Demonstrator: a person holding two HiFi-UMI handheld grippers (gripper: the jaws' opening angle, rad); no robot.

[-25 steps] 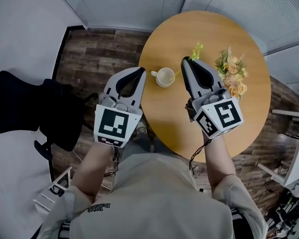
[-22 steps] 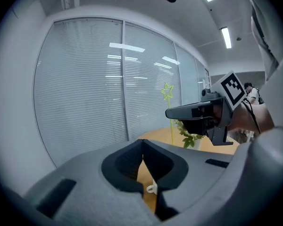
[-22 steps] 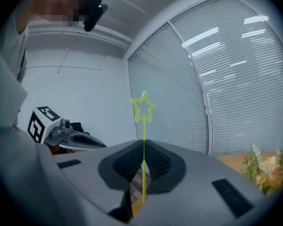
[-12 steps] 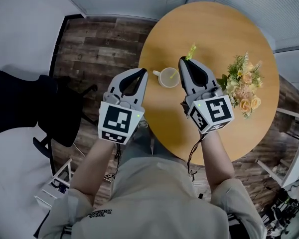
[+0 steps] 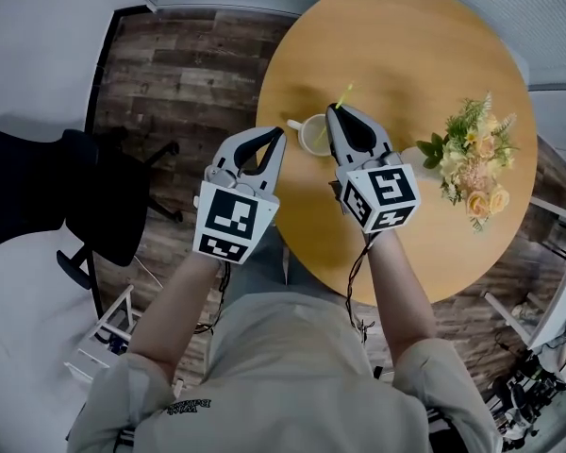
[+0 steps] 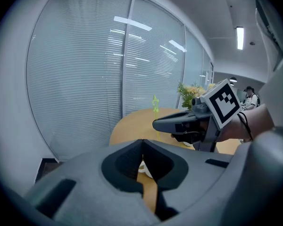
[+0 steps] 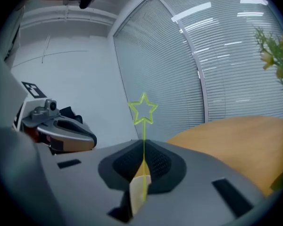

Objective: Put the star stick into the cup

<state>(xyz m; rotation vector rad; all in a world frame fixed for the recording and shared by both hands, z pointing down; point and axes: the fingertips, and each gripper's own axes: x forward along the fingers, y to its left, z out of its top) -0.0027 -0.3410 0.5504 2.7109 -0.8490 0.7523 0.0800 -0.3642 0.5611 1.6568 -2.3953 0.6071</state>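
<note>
A black office chair (image 5: 38, 192) stands at far left on the plank floor. The smooth grey left gripper (image 5: 278, 133), jaws pressed together on nothing, hangs at the round wooden table's (image 5: 424, 55) rim. Beside it sits the white cup (image 5: 313, 136). The right gripper (image 5: 332, 109) pinches the thin green star stick (image 5: 343, 95), star end up, just beside the cup. A bouquet (image 5: 476, 163) stands well apart at right.

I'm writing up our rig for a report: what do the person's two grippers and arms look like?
Left gripper and right gripper match: grey shells, black-lined jaws, a white cube with black square markers at the rear. Thin dark cables trail down. Short beige sleeves.
</note>
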